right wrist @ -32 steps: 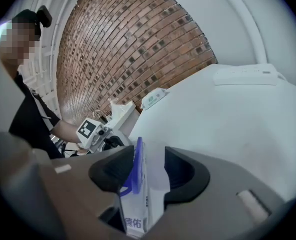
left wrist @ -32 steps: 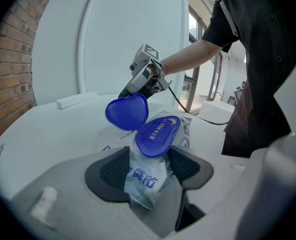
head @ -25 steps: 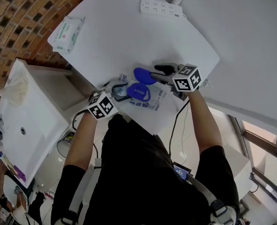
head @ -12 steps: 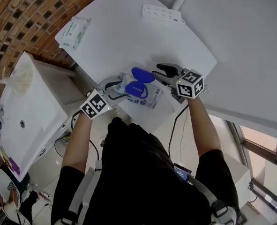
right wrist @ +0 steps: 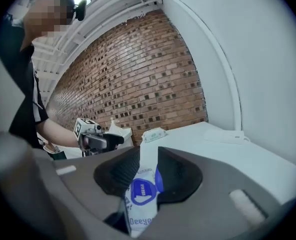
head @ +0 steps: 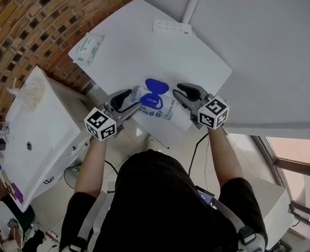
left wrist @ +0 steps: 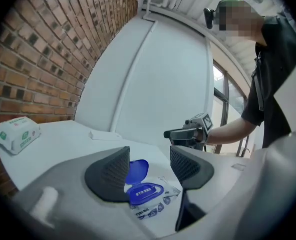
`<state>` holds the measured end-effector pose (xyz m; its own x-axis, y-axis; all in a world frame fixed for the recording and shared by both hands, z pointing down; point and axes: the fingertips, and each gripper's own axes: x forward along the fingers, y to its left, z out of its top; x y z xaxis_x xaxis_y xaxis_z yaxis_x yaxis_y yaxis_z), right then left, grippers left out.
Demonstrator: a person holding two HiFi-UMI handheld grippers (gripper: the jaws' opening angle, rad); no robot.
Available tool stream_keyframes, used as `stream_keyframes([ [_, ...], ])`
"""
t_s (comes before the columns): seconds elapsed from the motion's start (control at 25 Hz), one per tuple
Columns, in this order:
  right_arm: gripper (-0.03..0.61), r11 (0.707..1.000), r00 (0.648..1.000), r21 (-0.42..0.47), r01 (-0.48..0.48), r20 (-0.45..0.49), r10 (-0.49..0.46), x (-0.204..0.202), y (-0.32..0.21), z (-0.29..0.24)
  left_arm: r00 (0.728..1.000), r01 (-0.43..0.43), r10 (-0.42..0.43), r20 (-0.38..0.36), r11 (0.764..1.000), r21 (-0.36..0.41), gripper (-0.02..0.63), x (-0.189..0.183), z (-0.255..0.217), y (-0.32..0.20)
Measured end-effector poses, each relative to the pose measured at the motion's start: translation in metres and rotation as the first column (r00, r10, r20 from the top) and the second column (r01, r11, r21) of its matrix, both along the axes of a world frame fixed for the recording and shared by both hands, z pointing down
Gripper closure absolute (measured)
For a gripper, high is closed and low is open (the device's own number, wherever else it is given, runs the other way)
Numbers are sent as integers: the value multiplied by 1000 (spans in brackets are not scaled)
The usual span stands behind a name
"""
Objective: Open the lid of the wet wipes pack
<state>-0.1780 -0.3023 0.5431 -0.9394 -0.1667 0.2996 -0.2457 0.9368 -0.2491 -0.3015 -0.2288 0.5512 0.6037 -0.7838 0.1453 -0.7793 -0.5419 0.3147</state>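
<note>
Altogether 1 blue-lidded wipes pack (head: 162, 108), 1 green-printed pack (head: 88, 49), 1 power strip (head: 171, 27)

- We hold our left gripper (head: 124, 102) roughly level, jaws wide apart.
- Our right gripper (head: 185, 95) faces it, jaws closing, nothing pressed between them.
- Our left forearm (head: 92, 164) and right forearm (head: 220, 154) reach forward.

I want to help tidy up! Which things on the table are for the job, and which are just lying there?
For the job:
- blue-lidded wet wipes pack
- its blue lid, already flipped open

Just lying about:
- green wet wipes pack, near the brick wall
- white power strip, at the far edge
</note>
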Motion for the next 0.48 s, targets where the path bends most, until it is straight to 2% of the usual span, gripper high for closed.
stream_keyframes([
  [0.2,561,982,995,161,-100,-7,103,12,50,-28,1000,9,-9,8,999,34,365,4,-20,37],
  [0.48,572,950,964,172,-260,103,246,16,135,-58,1000,1,-1,-2,995,99,365,-14,-53,125],
])
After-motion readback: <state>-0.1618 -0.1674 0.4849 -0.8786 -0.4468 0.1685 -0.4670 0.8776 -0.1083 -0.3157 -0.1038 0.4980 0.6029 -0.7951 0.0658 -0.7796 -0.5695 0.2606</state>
